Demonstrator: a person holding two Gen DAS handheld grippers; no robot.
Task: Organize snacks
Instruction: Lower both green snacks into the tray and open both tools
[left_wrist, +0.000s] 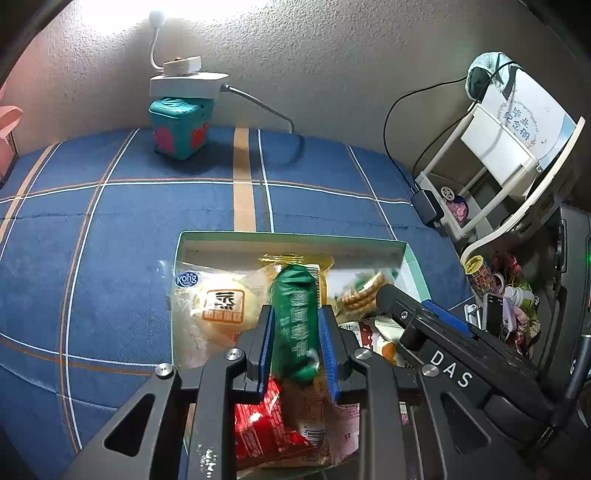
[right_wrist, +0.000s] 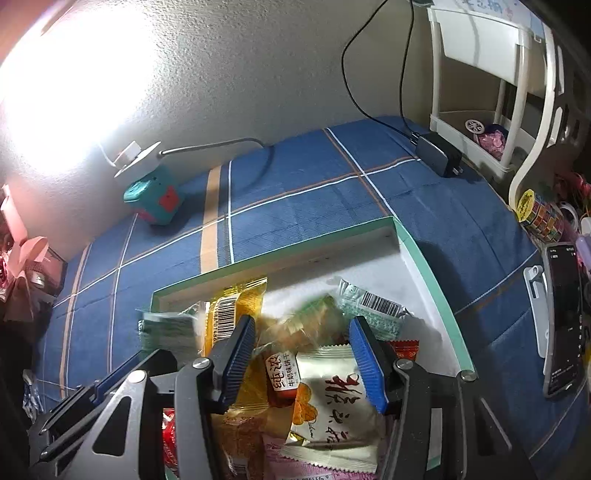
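A shallow white box with a green rim (left_wrist: 291, 238) (right_wrist: 428, 266) lies on the blue plaid cloth and holds several snack packets. My left gripper (left_wrist: 296, 317) is shut on a green snack packet (left_wrist: 295, 314) above the box. Beside it lie a pale bun packet (left_wrist: 218, 310), a red packet (left_wrist: 258, 424) and a biscuit packet (left_wrist: 358, 295). My right gripper (right_wrist: 303, 328) is open over the box, its blue pads (right_wrist: 365, 362) astride a white packet with red characters (right_wrist: 332, 406) and a blurred clear biscuit packet (right_wrist: 306, 325). A yellow packet (right_wrist: 232, 310) lies to the left.
A teal box (left_wrist: 181, 127) with a white lamp base (left_wrist: 184, 79) stands at the wall. A white rack (left_wrist: 491, 166) with clutter stands to the right, with a black charger (right_wrist: 437, 153) and cable by it. A phone (right_wrist: 561, 317) lies at the right edge.
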